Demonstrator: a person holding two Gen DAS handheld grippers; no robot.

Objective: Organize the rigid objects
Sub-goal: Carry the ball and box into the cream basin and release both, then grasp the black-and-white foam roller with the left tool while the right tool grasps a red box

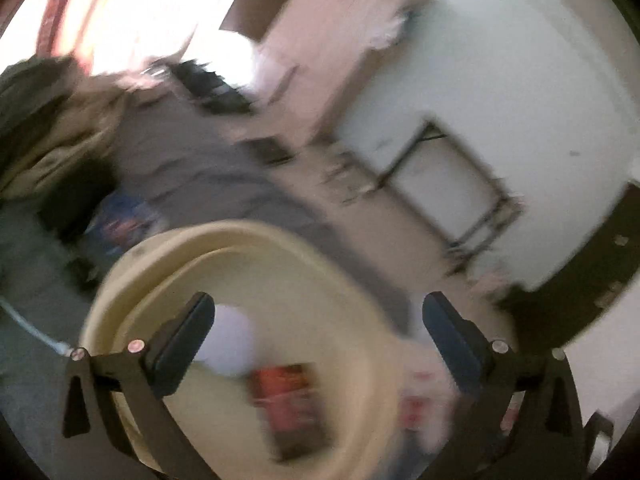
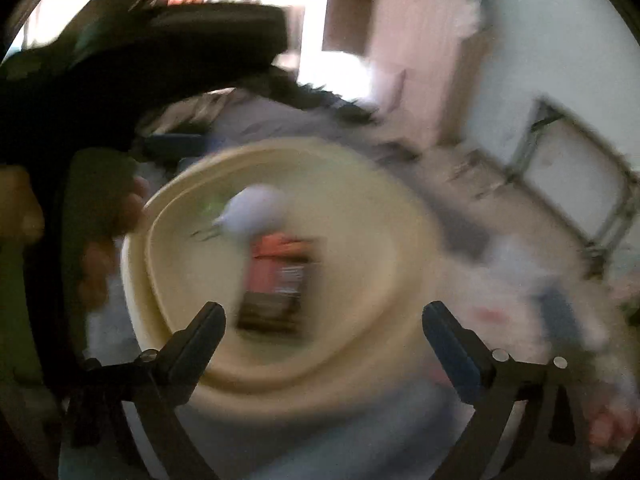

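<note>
Both frames blurred: left tongs [image 1: 318,320] and right tongs [image 2: 324,328] spread wide, gripping nothing, both poised above cream basin [image 2: 400,280] containing pale round object [image 2: 252,216] and red-and-dark box [image 2: 280,284]

Strong daylight is pouring through a window [image 1: 132,12] at the upper left, washing that corner out. A white wall [image 1: 520,80] is filling the right side, with a folding metal-framed table [image 1: 448,184] standing against it on a grey floor [image 1: 208,176]; everything is blurring.
</note>
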